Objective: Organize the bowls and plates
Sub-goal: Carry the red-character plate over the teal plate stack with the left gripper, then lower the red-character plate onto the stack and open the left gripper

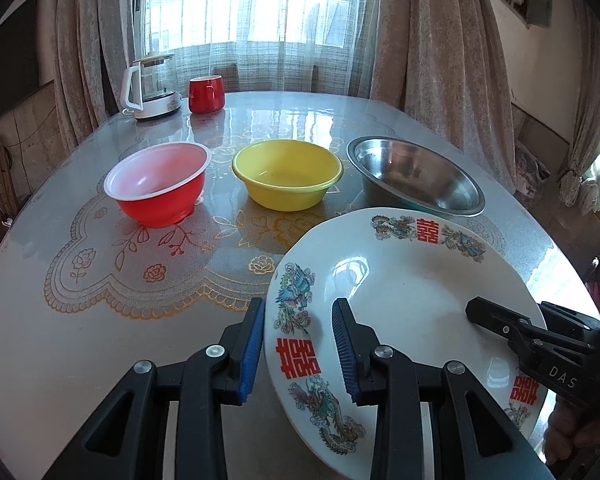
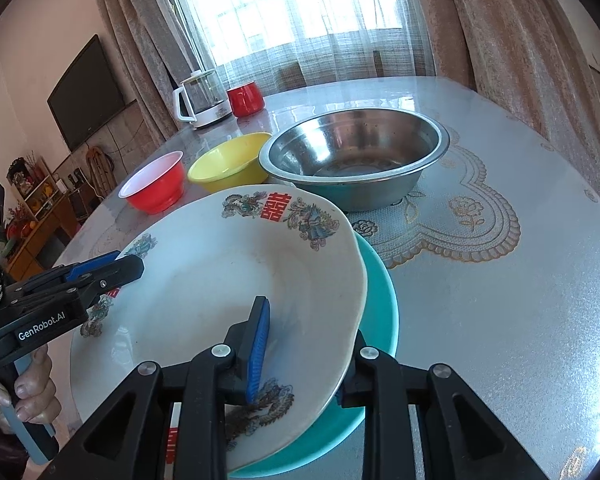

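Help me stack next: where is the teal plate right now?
In the right wrist view, the teal plate lies under the white patterned plate, peeking out on its right, just in front of the steel bowl.

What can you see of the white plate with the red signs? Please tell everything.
The white plate looks ceramic and glossy, shallow, with red double-happiness signs and dragon and phoenix pictures on its rim. It is empty and tilted, above a teal plate. The left tongs grip its left rim and the right tongs its right rim, one blue pad inside, one under.
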Demonstrator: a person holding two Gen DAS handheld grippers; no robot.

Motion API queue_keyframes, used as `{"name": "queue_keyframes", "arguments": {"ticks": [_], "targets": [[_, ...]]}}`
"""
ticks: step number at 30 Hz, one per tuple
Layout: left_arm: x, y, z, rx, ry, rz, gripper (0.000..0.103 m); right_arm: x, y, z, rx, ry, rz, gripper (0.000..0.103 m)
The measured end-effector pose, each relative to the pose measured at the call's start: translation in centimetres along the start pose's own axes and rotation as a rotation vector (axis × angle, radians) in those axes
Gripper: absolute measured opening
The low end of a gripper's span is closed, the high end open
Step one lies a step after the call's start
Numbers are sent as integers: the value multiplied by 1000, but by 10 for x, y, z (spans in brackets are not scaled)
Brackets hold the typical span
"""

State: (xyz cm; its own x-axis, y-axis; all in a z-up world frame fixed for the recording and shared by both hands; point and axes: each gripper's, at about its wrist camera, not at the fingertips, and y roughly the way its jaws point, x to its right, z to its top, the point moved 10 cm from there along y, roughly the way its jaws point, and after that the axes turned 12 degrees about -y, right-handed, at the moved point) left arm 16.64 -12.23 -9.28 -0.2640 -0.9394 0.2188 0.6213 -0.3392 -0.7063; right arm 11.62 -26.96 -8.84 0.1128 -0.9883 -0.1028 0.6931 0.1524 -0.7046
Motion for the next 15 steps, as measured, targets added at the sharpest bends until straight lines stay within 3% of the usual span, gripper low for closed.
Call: {"name": "queue_keyframes", "arguments": {"ticks": [15], "targets": [[0,-12,0,23,-9,22,34,-2,-3,-5,-42,28,19,29]]}}
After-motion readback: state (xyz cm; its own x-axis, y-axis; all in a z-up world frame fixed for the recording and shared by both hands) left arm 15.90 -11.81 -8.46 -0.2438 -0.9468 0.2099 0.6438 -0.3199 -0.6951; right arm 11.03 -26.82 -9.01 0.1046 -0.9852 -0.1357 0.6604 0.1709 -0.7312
